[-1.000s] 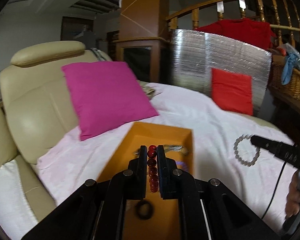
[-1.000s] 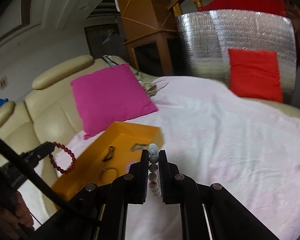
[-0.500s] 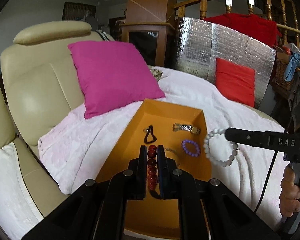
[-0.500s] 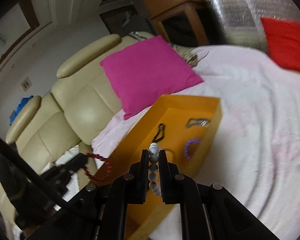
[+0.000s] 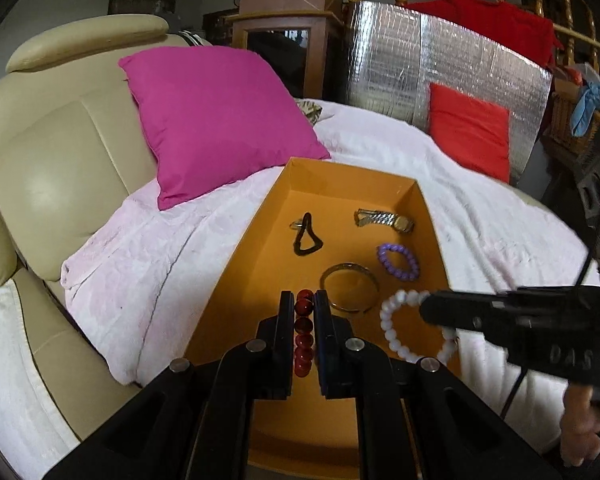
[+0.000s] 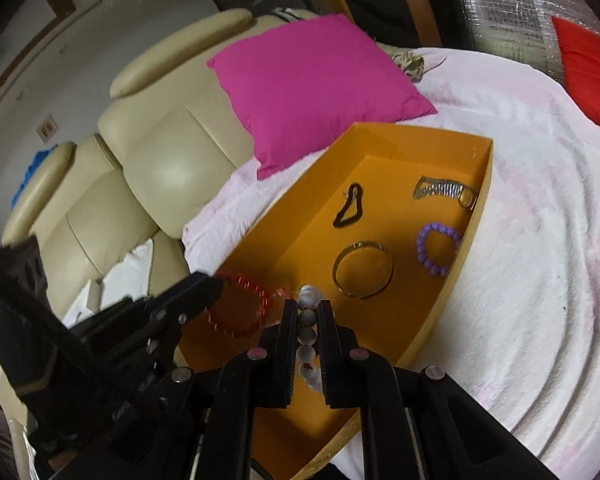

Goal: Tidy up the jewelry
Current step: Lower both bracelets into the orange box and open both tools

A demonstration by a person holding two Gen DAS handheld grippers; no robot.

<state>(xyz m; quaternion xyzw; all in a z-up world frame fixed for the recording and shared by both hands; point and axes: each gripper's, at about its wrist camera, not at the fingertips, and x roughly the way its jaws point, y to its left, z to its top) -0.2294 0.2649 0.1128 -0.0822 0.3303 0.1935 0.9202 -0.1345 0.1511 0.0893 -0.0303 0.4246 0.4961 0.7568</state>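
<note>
The left gripper (image 5: 304, 320) pinches the red bead bracelet (image 5: 304, 336) over the near end of the orange tray (image 5: 276, 208), and the right gripper (image 6: 307, 320) pinches the white bead bracelet (image 6: 307, 334) just beside it. Released together, the two loops could tangle, or land on the gold bangle (image 5: 350, 286) beyond. A second ago both hung short of the tray, above the pink sheet (image 5: 188, 240)

right hand-held gripper (image 6: 305, 308) pinching white bead bracelet (image 6: 307, 322), over orange tray (image 6: 466, 236), blurred red bracelet (image 6: 240, 308) beside
</note>
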